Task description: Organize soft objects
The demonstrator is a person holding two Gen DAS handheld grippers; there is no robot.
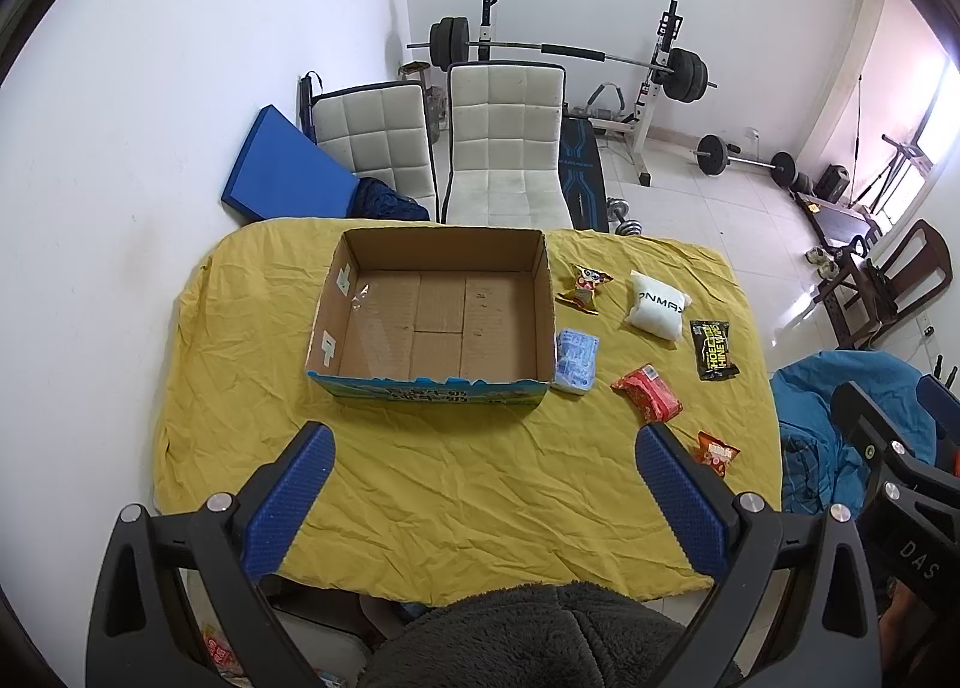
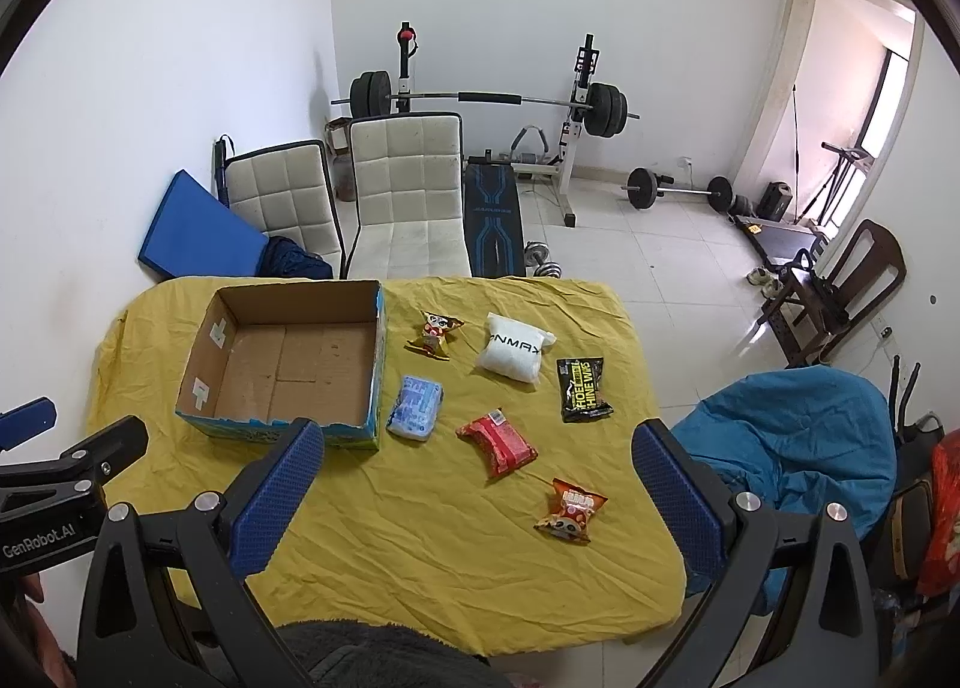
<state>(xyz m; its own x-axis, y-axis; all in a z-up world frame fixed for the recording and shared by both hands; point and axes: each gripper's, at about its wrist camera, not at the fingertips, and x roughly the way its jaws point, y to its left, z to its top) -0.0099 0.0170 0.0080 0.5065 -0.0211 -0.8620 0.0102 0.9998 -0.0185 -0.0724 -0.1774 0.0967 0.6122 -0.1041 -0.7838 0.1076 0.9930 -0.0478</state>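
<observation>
An empty open cardboard box (image 1: 432,322) (image 2: 288,364) stands on the yellow-clothed table (image 1: 420,478) (image 2: 408,538). To its right lie soft packs: a pale blue tissue pack (image 1: 575,359) (image 2: 415,407), a red pack (image 1: 647,392) (image 2: 497,442), a white pouch (image 1: 657,305) (image 2: 513,355), a black snack bag (image 1: 713,349) (image 2: 583,389), a cartoon snack bag (image 1: 583,287) (image 2: 435,332) and an orange snack bag (image 1: 717,452) (image 2: 571,509). My left gripper (image 1: 486,502) is open and empty above the table's near edge. My right gripper (image 2: 477,502) is open and empty, high above the near side.
Two white padded chairs (image 1: 504,147) stand behind the table, with a blue mat (image 1: 276,165) against the wall. A weight bench and barbells (image 2: 492,105) fill the far room. A chair with a blue cover (image 2: 798,448) stands to the table's right.
</observation>
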